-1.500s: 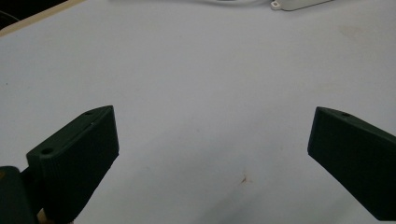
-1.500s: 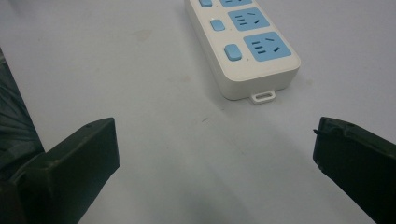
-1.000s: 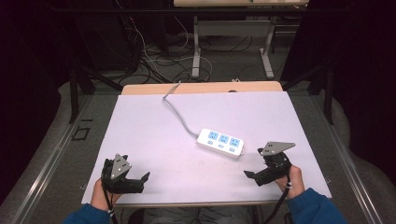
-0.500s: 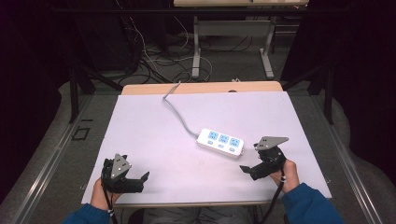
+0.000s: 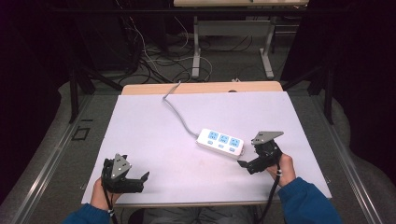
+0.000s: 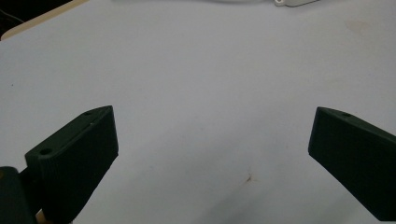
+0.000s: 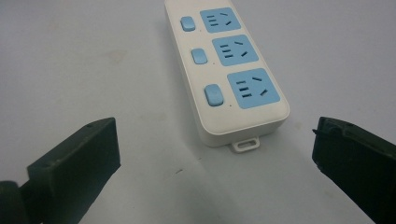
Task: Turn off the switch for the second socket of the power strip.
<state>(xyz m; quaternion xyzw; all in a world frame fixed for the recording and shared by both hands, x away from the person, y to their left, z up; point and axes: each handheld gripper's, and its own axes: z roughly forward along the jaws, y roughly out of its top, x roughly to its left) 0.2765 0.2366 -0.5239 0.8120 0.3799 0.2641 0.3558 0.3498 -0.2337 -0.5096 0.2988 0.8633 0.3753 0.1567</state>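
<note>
A white power strip (image 5: pixel 220 143) with three blue sockets and three blue switches lies right of the table's centre; its grey cable (image 5: pixel 180 114) runs back over the far edge. My right gripper (image 5: pixel 243 164) is open just in front of the strip's near end. In the right gripper view the strip (image 7: pixel 229 70) lies ahead, its end tab between the spread jaws, touching neither. My left gripper (image 5: pixel 142 179) is open at the front left corner, over bare table. In the left gripper view the strip's corner (image 6: pixel 299 2) peeks in at the top.
The white tabletop (image 5: pixel 154 135) has a wooden strip (image 5: pixel 201 87) along its far edge. Behind it are metal table legs (image 5: pixel 196 46) and tangled cables (image 5: pixel 149 60) on the floor. A small brown stain (image 6: pixel 249 177) marks the surface near my left gripper.
My right gripper has moved left and forward, closing in on the power strip's near end. The left gripper has stayed in place.
</note>
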